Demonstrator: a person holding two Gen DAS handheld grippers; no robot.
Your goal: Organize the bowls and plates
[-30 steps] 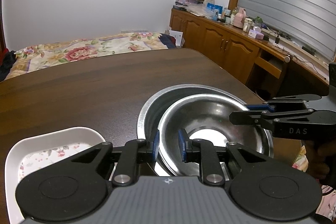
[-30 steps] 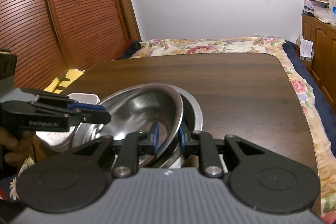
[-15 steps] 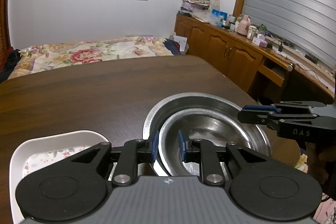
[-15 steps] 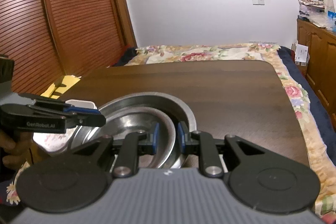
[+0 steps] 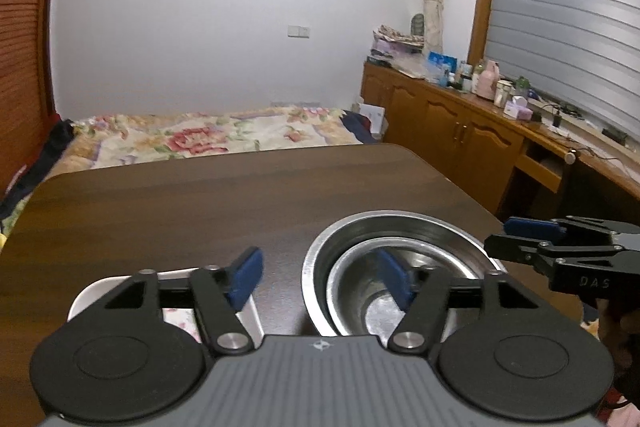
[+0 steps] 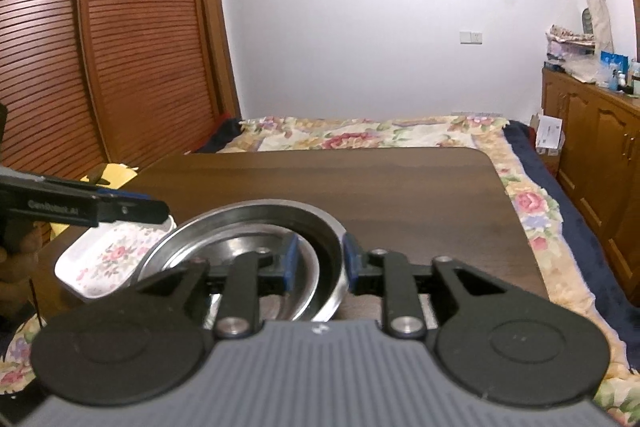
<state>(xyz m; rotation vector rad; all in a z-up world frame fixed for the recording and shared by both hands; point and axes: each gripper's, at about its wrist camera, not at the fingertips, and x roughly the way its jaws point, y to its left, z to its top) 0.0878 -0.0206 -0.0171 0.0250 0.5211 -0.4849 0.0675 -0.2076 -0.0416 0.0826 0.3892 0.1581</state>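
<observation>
A small steel bowl (image 5: 372, 303) sits nested inside a larger steel bowl (image 5: 392, 227) on the dark wooden table (image 5: 200, 203). My left gripper (image 5: 320, 277) is open wide and empty, spanning the large bowl's left rim. My right gripper (image 6: 318, 261) is partly open, its jaws either side of the large bowl's (image 6: 256, 215) right rim without clamping it. The small bowl (image 6: 236, 251) lies inside. A white floral plate (image 6: 108, 251) lies to the left of the bowls; in the left wrist view the plate (image 5: 92, 291) shows under my left finger.
The table's right edge (image 6: 520, 227) is close to the bowls. A flowered bed (image 6: 360, 135) lies beyond the table, wooden cabinets (image 5: 460, 135) stand at the right, and a slatted wardrobe (image 6: 100, 47) stands at the left.
The small bowl went from tilted and held by both grippers to lying flat inside the large bowl. Both grippers opened and let go; the left opened wide.
</observation>
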